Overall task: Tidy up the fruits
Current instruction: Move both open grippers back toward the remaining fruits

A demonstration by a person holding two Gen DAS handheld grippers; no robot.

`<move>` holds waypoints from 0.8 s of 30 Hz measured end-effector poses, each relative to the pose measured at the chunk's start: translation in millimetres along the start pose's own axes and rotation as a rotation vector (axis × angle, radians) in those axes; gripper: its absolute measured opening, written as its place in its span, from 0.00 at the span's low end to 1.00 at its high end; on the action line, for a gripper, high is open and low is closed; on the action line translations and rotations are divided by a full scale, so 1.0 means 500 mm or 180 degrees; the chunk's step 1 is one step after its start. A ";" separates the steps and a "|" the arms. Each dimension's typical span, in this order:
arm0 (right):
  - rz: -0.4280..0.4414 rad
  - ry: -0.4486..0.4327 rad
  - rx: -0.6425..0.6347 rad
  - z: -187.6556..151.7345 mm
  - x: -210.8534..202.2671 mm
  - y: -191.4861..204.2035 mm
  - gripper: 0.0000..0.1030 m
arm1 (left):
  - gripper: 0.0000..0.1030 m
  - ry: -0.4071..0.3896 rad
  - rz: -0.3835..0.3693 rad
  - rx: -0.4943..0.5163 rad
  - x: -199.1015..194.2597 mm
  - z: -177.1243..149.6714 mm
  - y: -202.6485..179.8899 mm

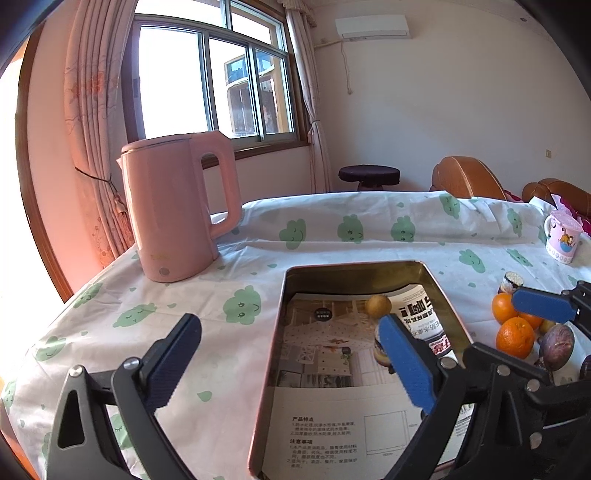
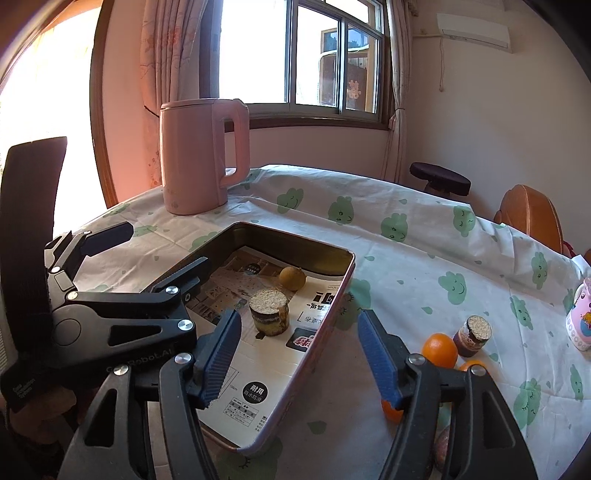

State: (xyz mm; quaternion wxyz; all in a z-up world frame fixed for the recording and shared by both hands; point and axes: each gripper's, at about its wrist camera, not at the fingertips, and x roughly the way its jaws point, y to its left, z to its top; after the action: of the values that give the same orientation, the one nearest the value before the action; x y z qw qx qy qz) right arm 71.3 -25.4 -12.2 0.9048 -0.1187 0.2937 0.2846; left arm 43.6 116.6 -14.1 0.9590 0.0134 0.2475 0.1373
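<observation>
Metal tray (image 2: pixel 343 280) holds a small brown fruit (image 2: pixel 291 278); your left gripper (image 1: pixel 291 354) and right gripper (image 2: pixel 299 354) hover released, oranges (image 2: pixel 439 350) beside the tray's right edge.

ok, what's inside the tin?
In the tin: a printed paper liner, a small brown fruit and a cork-topped jar. The tin's floor under the paper is covered, and the left gripper hides one corner.

Daylight poured through a sliding window (image 1: pixel 214 81) with pink curtains (image 1: pixel 92 110); pale walls carried an air conditioner (image 1: pixel 373 26), with a dark stool (image 1: pixel 369 174) and orange sofa (image 1: pixel 469 179) beyond the table (image 1: pixel 332 229).
</observation>
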 end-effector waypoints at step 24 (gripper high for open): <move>-0.0885 0.0330 0.0935 -0.230 -0.186 -0.274 0.66 | 0.89 0.0169 -0.0976 0.0566 -0.109 -0.042 -0.285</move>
State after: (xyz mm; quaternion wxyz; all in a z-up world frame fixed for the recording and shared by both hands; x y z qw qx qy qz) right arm 36.1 -221.7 -41.7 0.9266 -0.0394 0.3590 0.1047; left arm 24.4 -36.2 -20.3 0.9569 0.0566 0.2831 -0.0327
